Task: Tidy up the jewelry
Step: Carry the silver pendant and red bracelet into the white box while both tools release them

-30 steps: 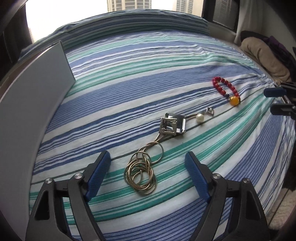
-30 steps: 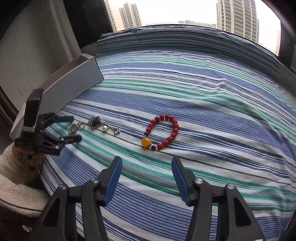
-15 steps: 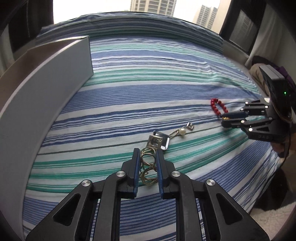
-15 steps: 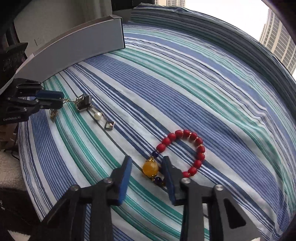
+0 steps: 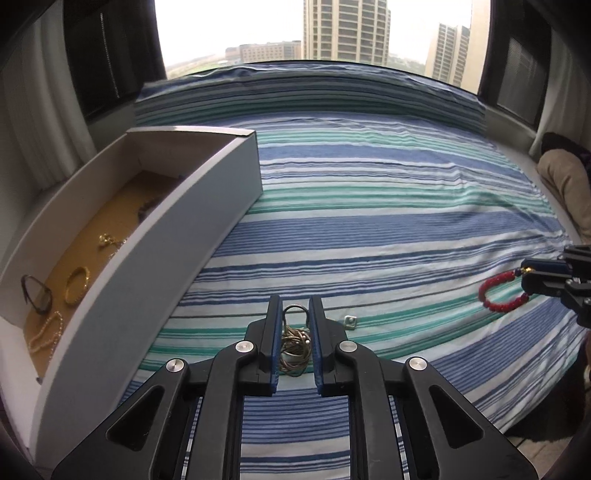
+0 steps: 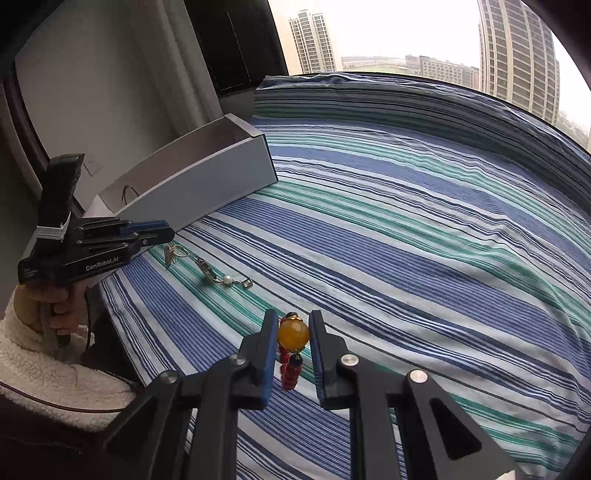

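While I am watching both wrist views, my left tongs (image 5: 295, 317) are clamping down on the coiled end of the chain necklace (image 5: 293, 349), its loops bunching between the blue pads above the striped bed (image 5: 369, 229). The far end of that chain, with a pearl (image 6: 228, 280) and a small square piece (image 5: 350, 322), is trailing on the bedcover. My right tongs (image 6: 293, 334) are squeezing the amber bead (image 6: 293, 333) of the red bead bracelet (image 5: 496, 293), and the red beads are hanging below the bead, off the bedcover. To the left, the open box (image 5: 207, 206) is sitting on the bed's edge, holding a gold bangle (image 5: 77, 285), a dark bangle (image 5: 37, 299), a pale bead strand (image 5: 46, 332) and a small gold piece (image 5: 107, 240). Tall buildings (image 5: 345, 29) are showing through the window behind the bed.
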Demonstrator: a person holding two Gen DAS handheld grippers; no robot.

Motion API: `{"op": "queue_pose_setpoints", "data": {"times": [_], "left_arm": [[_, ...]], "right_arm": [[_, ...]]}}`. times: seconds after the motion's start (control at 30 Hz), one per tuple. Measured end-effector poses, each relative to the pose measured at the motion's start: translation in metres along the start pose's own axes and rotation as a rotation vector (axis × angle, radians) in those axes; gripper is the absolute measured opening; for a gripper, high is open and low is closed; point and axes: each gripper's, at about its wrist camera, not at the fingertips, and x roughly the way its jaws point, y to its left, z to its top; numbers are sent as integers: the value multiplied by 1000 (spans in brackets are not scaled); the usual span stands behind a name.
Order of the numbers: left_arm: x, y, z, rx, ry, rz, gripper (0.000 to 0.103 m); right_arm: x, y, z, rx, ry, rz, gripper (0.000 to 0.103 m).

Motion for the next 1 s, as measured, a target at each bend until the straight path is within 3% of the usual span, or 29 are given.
{"op": "queue_pose_setpoints", "data": {"times": [0.23,0.4,0.47,0.63,0.73,0.87,1.0], "left_arm": [[-11,9,0,-7,-31,24,12],[-50,46,13,-135,-44,-139,12],[-79,73,24,-177,-91,-148,12],[-150,146,50,-246,-212,-33,12],[-167,184,62,-272,-241,65,12],[-150,228,69,-312,-225,135,12],[-99,267,62,-363,-162,161,13]], "right_arm": [[6,10,0,19,-7,18,17],[9,23,13,19,-4,52,17],[10,37,31,-19,-17,69,17],[15,81,104,-128,-95,140,17],[24,111,152,-181,-138,184,17],[53,156,209,-247,-160,219,17],[106,189,248,-276,-115,205,17]]}}
